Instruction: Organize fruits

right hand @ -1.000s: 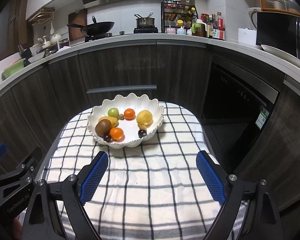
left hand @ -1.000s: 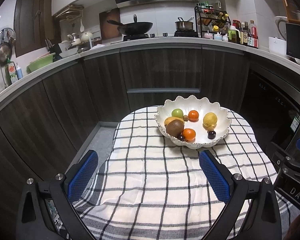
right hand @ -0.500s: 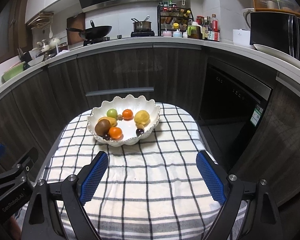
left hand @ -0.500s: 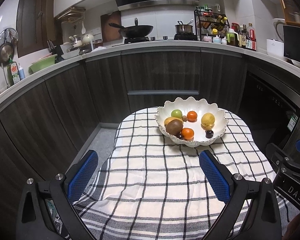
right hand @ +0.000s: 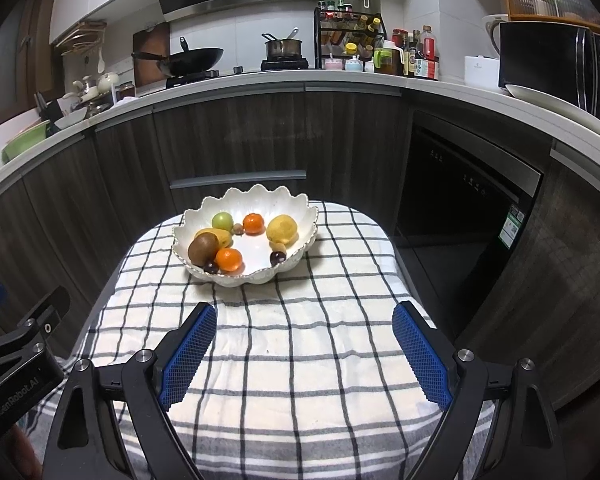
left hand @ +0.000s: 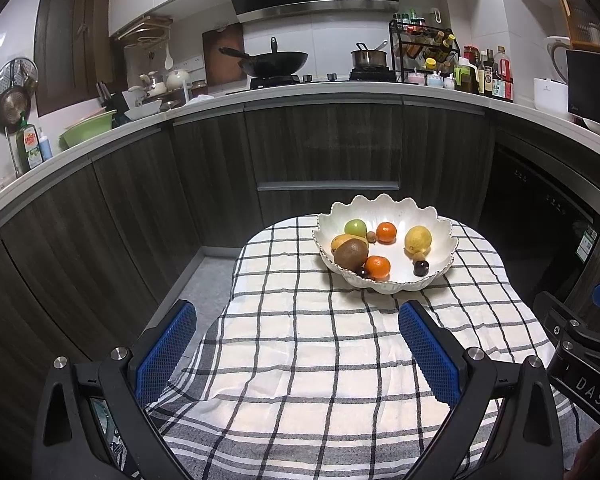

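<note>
Your left hand-held gripper (left hand: 296,312) and right hand-held gripper (right hand: 304,316) gape wide, empty, the fruit bowl (right hand: 300,210) ahead, its kiwi (right hand: 202,249) lying aslant toward them, unobstructed.

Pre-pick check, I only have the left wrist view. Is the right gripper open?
Observer: Yes, the right gripper stands wide open.
Operator: Anything between its pads?
Observer: No, only the checked cloth shows between them.
Operator: Where is the bowl from that side?
Observer: The bowl is ahead of the gripper, toward its left finger, apart from it.
</note>
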The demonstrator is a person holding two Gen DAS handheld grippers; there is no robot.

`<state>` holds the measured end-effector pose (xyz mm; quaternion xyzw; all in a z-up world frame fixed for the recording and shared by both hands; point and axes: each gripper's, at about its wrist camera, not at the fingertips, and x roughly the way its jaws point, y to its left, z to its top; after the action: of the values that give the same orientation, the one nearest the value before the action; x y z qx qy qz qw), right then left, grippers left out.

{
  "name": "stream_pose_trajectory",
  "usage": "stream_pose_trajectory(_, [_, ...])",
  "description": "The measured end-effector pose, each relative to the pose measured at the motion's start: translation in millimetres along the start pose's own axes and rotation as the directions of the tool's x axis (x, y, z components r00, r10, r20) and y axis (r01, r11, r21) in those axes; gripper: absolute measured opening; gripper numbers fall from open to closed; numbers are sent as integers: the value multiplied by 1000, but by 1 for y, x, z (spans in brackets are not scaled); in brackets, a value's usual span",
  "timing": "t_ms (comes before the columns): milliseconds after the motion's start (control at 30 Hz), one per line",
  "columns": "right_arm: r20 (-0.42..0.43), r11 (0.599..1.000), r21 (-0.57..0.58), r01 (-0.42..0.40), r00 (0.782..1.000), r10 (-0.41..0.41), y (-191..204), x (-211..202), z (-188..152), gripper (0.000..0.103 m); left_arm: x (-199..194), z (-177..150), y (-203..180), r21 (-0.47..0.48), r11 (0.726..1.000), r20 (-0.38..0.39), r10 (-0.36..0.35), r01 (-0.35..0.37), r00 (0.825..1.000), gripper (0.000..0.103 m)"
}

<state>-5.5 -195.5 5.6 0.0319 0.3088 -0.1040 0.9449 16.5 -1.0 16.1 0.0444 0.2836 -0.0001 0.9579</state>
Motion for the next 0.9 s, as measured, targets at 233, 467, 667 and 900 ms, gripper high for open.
stream_pose_trajectory(233, [-1, 1000, 1, -1, 1000, 1, 0, 1, 0, 90, 0, 1, 1, 2, 1000, -2, -3, 3, 1000, 103])
stream_pose_trajectory(467, [0, 1000, -1, -5, 1000, 5, 0, 1, 0, 90, 1, 2, 1, -2, 1000, -11, -8, 8, 1000, 103])
stream_pose_trajectory(667, [0, 1000, -1, -5, 1000, 5, 1, 1, 0, 90, 1, 2, 1, -1, 1000, -11, -9, 9, 1000, 103])
stream_pose_trajectory(900, [0, 1000, -2, -6, 1000, 6, 2, 1, -1, 90, 4, 3, 2, 4, 1000, -23, -5, 5, 1000, 103])
